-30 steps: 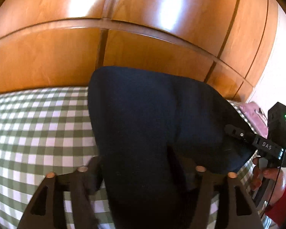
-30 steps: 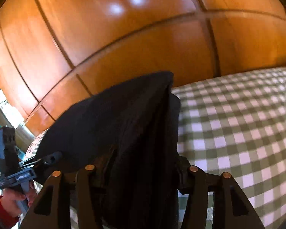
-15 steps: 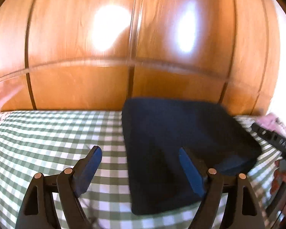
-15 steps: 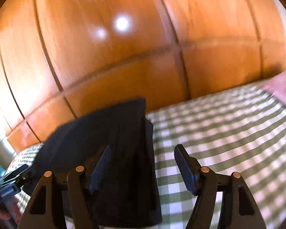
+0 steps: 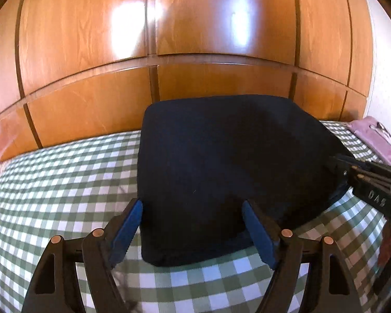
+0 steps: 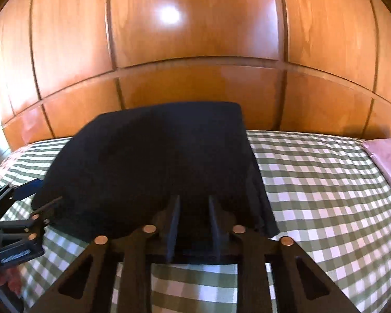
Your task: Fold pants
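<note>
The dark navy pants (image 5: 221,161) lie folded into a flat block on the green checked bedspread (image 5: 65,182), against the wooden panelling. My left gripper (image 5: 193,210) is open, its blue pads on either side of the near left corner of the pants, holding nothing. In the right wrist view the pants (image 6: 156,161) lie just ahead. My right gripper (image 6: 194,203) has its jaws narrowed to a small gap at the near edge of the pants; I cannot tell whether cloth lies between them. Each gripper shows in the other's view, the right one (image 5: 372,180) and the left one (image 6: 15,216).
Glossy wooden panels (image 5: 195,39) rise right behind the bed. A pink folded garment (image 5: 378,140) lies at the bed's far right, also in the right wrist view (image 6: 388,161). The checked cover (image 6: 325,195) stretches wide to the right of the pants.
Both grippers let go of the pants and pulled back from them. The pants dropped flat onto the bed. The right jaws, wide half a second ago, have narrowed.
</note>
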{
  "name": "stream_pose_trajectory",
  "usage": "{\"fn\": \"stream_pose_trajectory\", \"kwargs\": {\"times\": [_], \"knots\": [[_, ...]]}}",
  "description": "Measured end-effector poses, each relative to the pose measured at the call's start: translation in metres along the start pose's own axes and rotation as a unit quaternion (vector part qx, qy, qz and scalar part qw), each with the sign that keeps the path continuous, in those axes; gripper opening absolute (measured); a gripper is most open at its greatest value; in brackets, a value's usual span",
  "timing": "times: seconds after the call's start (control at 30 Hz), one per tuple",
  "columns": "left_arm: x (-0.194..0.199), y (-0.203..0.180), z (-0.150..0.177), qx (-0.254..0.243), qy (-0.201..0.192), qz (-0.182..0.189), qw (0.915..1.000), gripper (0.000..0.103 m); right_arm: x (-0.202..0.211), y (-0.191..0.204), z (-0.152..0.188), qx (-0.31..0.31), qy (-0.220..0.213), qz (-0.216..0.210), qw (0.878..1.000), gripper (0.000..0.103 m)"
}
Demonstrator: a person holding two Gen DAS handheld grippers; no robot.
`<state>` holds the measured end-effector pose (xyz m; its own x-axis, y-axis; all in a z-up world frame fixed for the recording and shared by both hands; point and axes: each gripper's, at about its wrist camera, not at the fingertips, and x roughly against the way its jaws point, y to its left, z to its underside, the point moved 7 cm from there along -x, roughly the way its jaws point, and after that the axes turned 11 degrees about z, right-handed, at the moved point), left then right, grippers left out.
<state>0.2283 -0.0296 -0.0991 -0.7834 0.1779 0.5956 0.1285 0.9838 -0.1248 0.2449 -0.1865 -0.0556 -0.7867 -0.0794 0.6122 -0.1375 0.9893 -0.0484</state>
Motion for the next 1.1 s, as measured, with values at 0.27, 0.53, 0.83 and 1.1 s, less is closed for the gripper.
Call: {"fn": "stream_pose_trajectory", "kwargs": {"times": [0.27, 0.53, 0.83, 1.1], "knots": [[0.027, 0.002, 0.020, 0.076, 0.000, 0.016, 0.9970, 0.080, 0.042, 0.000, 0.003, -0.033, -0.032, -0.019, 0.999, 0.061], [0.064, -0.003, 0.035, 0.076, -0.043, -0.045, 0.9952, 0.080, 0.078, 0.009, 0.040, -0.045, -0.036, -0.012, 0.998, 0.077], [0.088, -0.007, 0.047, 0.070, -0.055, -0.060, 0.9943, 0.080, 0.098, 0.012, 0.053, -0.038, -0.070, 0.019, 0.997, 0.091], [0.120, -0.023, 0.048, 0.064, -0.071, -0.058, 0.9937, 0.080, 0.122, 0.012, 0.056, -0.050, -0.053, 0.028, 0.997, 0.091]]}}
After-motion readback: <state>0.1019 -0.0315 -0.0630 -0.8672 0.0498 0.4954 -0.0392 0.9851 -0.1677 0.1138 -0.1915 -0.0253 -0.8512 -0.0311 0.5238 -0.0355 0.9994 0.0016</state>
